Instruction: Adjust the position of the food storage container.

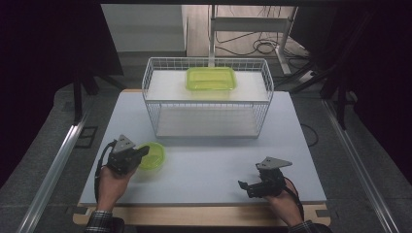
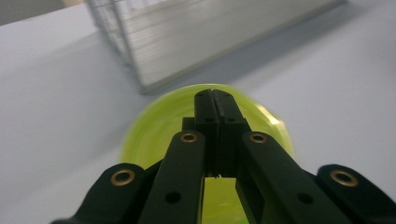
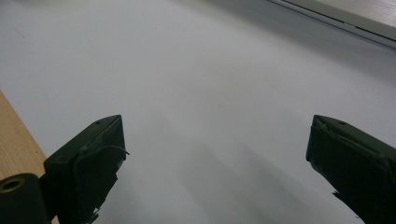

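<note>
Here, a white matte table top (image 1: 204, 165) with a bare wooden front edge carries a white wire-mesh basket (image 1: 207, 97), rectangular and open-topped, its thin rods forming a fine grid around two flat pale shelves. On the upper shelf lies a translucent lime-green plastic container (image 1: 211, 78), rectangular with rounded corners and a glossy raised rim. Near the table's front left sits a round, shallow lime-green plastic lid (image 1: 152, 155), smooth and translucent, well apart from the basket's front wall. The left gripper (image 1: 142, 152), black with brass-coloured pivot bushings and a grey three-cornered plate on top, reaches over this lid; in the left gripper view its jaws stand pressed together with only a hairline seam between them, closed on the far rim of the lid (image 2: 205, 140), which spreads beneath and around the tips. The right gripper (image 1: 245, 186) rests near the front right edge of the table, its jaws spread wide over bare surface, nothing between them and touching nothing, as the right gripper view confirms.
</note>
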`<action>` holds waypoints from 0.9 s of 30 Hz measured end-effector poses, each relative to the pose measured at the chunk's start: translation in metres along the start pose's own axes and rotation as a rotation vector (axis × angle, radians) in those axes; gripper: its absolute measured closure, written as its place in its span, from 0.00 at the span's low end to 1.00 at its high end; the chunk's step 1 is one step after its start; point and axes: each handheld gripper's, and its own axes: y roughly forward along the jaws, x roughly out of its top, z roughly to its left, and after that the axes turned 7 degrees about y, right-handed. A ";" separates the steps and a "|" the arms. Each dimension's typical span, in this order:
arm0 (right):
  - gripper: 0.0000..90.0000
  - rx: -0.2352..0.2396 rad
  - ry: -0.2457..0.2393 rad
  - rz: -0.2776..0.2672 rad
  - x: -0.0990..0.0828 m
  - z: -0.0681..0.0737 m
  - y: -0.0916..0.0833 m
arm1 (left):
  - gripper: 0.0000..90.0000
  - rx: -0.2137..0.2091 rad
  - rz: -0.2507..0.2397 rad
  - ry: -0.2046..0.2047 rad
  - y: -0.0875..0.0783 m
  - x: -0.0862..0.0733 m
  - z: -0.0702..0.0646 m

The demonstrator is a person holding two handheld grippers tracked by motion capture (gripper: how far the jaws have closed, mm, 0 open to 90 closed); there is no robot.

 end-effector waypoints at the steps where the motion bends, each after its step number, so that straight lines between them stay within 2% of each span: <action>1: 0.06 0.001 -0.003 0.002 0.000 0.000 0.000 | 1.00 0.014 0.002 -0.010 -0.001 -0.002 0.004; 5: 0.06 0.003 -0.005 0.011 -0.001 0.000 0.002 | 1.00 0.075 0.012 -0.049 -0.001 -0.010 0.021; 11: 0.06 0.009 -0.009 0.018 -0.001 0.002 0.003 | 1.00 0.126 0.053 -0.064 0.005 -0.022 0.030; 13: 0.06 0.009 -0.015 0.024 -0.001 0.002 0.003 | 1.00 0.126 0.059 -0.067 0.006 -0.024 0.031; 15: 0.06 0.012 -0.022 0.029 -0.001 0.003 0.004 | 1.00 0.125 0.093 -0.072 0.013 -0.027 0.032; 18: 0.06 0.013 -0.025 0.037 -0.001 0.004 0.005 | 1.00 0.126 0.108 -0.069 0.015 -0.028 0.031; 26: 0.06 0.016 -0.029 0.048 -0.002 0.004 0.006 | 1.00 0.116 0.107 -0.068 0.019 -0.024 0.020; 27: 0.06 0.016 -0.029 0.049 -0.002 0.004 0.006 | 1.00 0.104 0.104 -0.070 0.021 -0.022 0.016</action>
